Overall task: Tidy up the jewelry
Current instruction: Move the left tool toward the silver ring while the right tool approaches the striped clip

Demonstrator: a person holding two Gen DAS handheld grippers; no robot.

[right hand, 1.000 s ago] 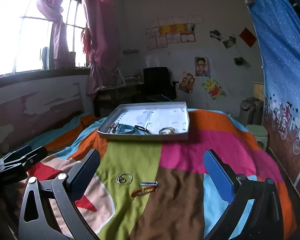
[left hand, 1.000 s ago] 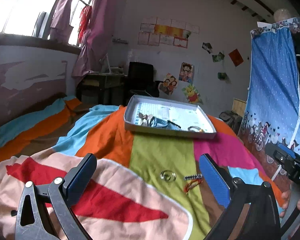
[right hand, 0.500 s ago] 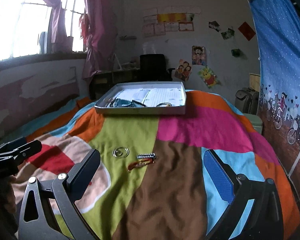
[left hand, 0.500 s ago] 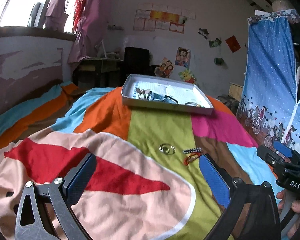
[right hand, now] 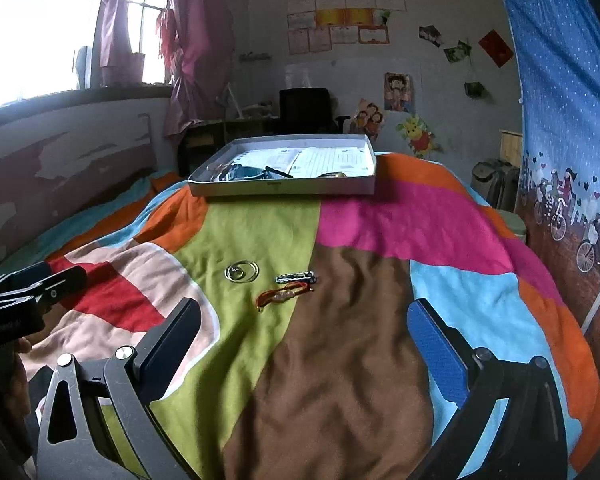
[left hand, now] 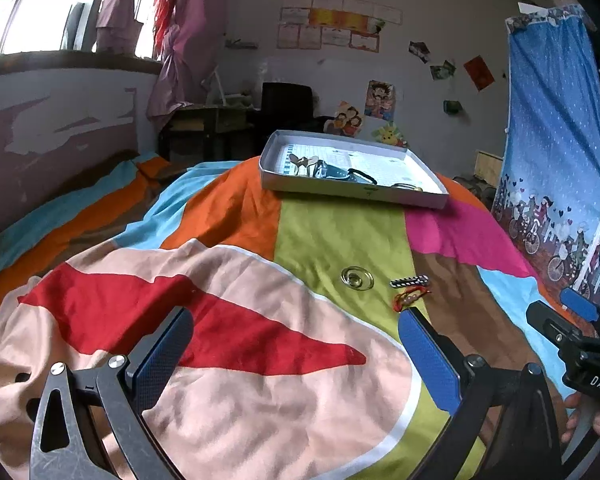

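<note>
Left wrist view. The left gripper (left hand: 296, 354) is spread wide and holds nothing; it hangs above the patchwork bedspread (left hand: 228, 400). Three loose pieces lie ahead and to its right, on the green panel where it meets the brown one: a double ring (left hand: 357, 279), a silver beaded bar (left hand: 409, 281) and a red-and-gold bracelet (left hand: 411, 297). The bracelet is nearest, just beyond the tip of the gripper's blue right finger (left hand: 428, 364). Its long axis runs roughly across the view, tilted slightly. Farther back sits the grey tray (left hand: 420, 199), which already holds several pieces (too small to identify). The right gripper (left hand: 572, 320) shows at the right edge.

Right wrist view. The right gripper (right hand: 304, 344) is likewise fully open and empty. The same three pieces lie ahead and slightly left of its centre line: double ring (right hand: 242, 271), silver beaded bar (right hand: 296, 278), red-and-gold bracelet (right hand: 284, 295). The bar and bracelet lie crosswise, just beside each other; whether they touch cannot be determined. The tray (right hand: 284, 189) is well beyond them. The left gripper (right hand: 32, 284) shows at the left edge.

Assessment: the pieces fall closer to centre between the right gripper's fingers, so that gripper appears better aligned. A pick would call for a forward, downward approach, closing across the bracelet's short axis.
</note>
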